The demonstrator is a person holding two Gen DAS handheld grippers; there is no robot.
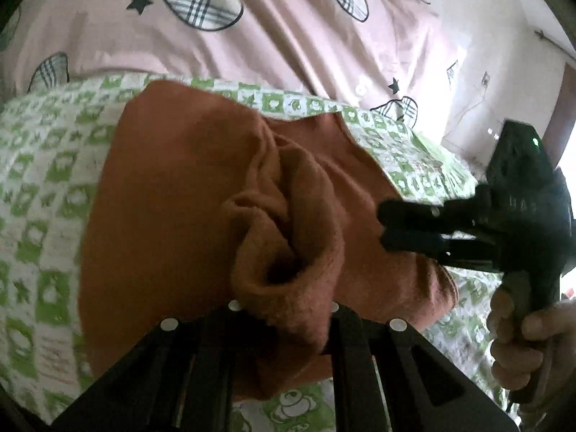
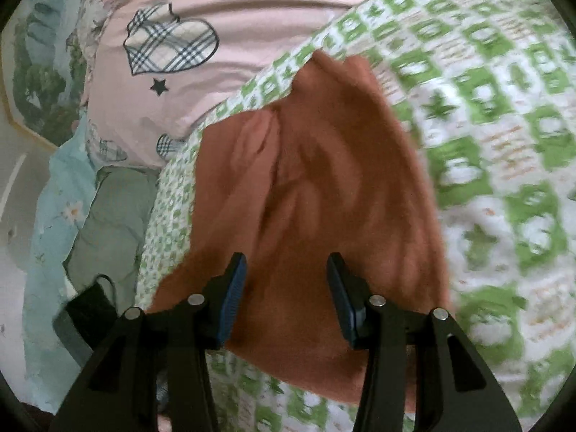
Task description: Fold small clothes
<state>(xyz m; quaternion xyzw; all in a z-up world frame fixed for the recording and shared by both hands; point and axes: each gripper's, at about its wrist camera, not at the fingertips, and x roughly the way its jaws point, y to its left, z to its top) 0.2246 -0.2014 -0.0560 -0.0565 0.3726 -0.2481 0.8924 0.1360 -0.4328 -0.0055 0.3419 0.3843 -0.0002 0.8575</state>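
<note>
A small rust-orange garment [image 1: 180, 187] lies on a green-and-white checked cloth [image 1: 43, 187]. My left gripper [image 1: 284, 309] is shut on a bunched fold of the garment and lifts it toward the camera. My right gripper shows in the left wrist view [image 1: 383, 226] at the right, a hand on its handle, its tips just over the garment's right side. In the right wrist view the right gripper [image 2: 286, 277] is open and empty, its blue-padded fingers [image 2: 234, 298] spread above the garment [image 2: 324, 180], which lies on the checked cloth [image 2: 504, 144].
A pink quilt with plaid hearts and black stars [image 1: 252, 28] [image 2: 201, 43] lies beyond the checked cloth. A light blue floral cloth [image 2: 54, 198], a grey-green bundle [image 2: 111, 216] and a black object [image 2: 90, 313] sit at the left in the right wrist view.
</note>
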